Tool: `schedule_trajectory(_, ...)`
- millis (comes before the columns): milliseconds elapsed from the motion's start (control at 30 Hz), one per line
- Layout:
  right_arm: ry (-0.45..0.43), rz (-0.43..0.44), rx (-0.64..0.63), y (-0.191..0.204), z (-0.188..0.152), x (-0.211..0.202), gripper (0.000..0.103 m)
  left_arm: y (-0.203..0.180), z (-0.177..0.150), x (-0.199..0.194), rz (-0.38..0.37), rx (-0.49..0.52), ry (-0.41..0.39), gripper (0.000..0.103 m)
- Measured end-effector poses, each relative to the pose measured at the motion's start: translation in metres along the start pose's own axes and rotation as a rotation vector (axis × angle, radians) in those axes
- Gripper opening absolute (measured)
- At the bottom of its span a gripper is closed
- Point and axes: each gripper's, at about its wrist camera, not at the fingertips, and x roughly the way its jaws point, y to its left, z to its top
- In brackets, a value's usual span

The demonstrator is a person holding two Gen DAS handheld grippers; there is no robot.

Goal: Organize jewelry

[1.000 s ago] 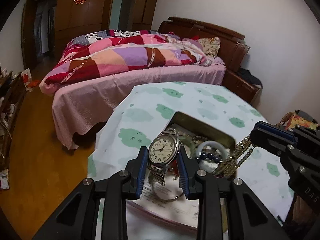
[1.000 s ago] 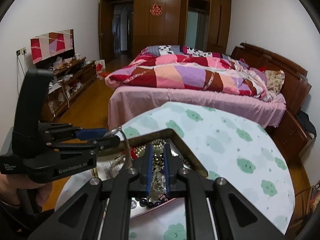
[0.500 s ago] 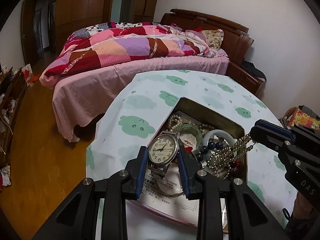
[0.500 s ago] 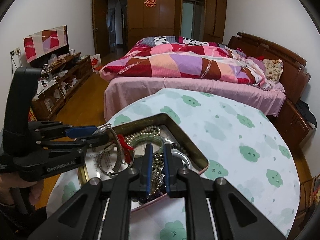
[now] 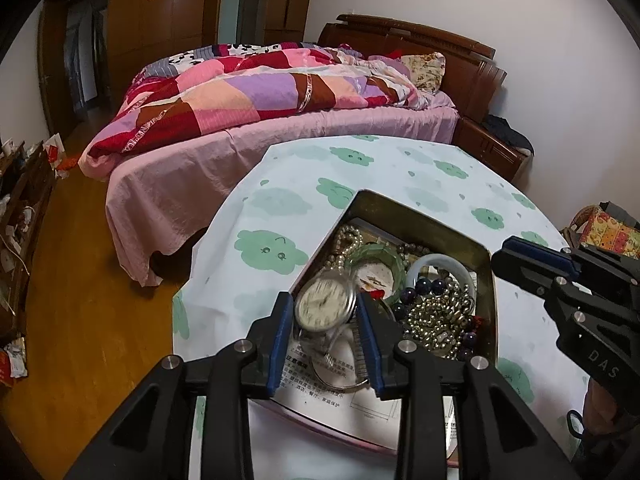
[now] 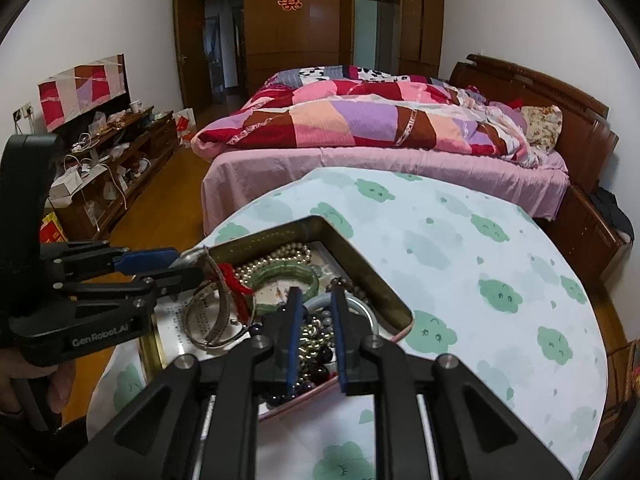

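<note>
— Jaws of both grippers are seen just opening: the silver round-faced wristwatch (image 5: 325,307) is let slip, blurred, from the left gripper (image 5: 325,340).

— Beaded gold chain (image 5: 438,312) is released by the right gripper (image 6: 316,340); both pieces are left in the gold metal tin (image 5: 420,220).

From my left wrist camera the watch (image 5: 325,307) face is smeared with motion blur, so I cannot read its dial. The printed sheet (image 5: 320,380) under it carries text too small for me to make out. My right gripper (image 5: 532,266) runs off the frame's right edge. From the right wrist camera, my own fingers (image 6: 294,332) hide part of the bead pile (image 6: 316,336).
</note>
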Motion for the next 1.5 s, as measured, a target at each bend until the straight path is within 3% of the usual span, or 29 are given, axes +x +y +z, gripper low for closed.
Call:
schedule_trajectory(33,0.002,-0.001,0.001,-0.001,0.0,0.0,0.023,0.0,0.001,-0.002,0.006,0.007,-0.006,0.043)
schedule_trajectory(100,0.001,0.0,0.003,-0.002,-0.001,0.0,0.04,-0.001,0.002,-0.007,0.028,0.015,-0.026,0.063)
schedule_trajectory(133,-0.004,-0.003,0.009,-0.003,-0.001,-0.001,0.042,0.0,0.002,-0.009,0.038,0.014,-0.04,0.064)
schedule_trajectory(567,-0.019,-0.019,0.044,-0.015,-0.009,-0.014,0.049,0.001,0.006,-0.013,0.065,0.019,-0.051,0.064)
schedule_trajectory(1200,-0.096,-0.054,0.117,-0.038,-0.018,-0.048,0.07,-0.008,0.009,-0.03,0.101,0.049,-0.095,0.065)
schedule_trajectory(1500,-0.084,-0.064,0.158,-0.045,-0.03,-0.046,0.071,-0.006,0.009,-0.03,0.115,0.041,-0.09,0.065)
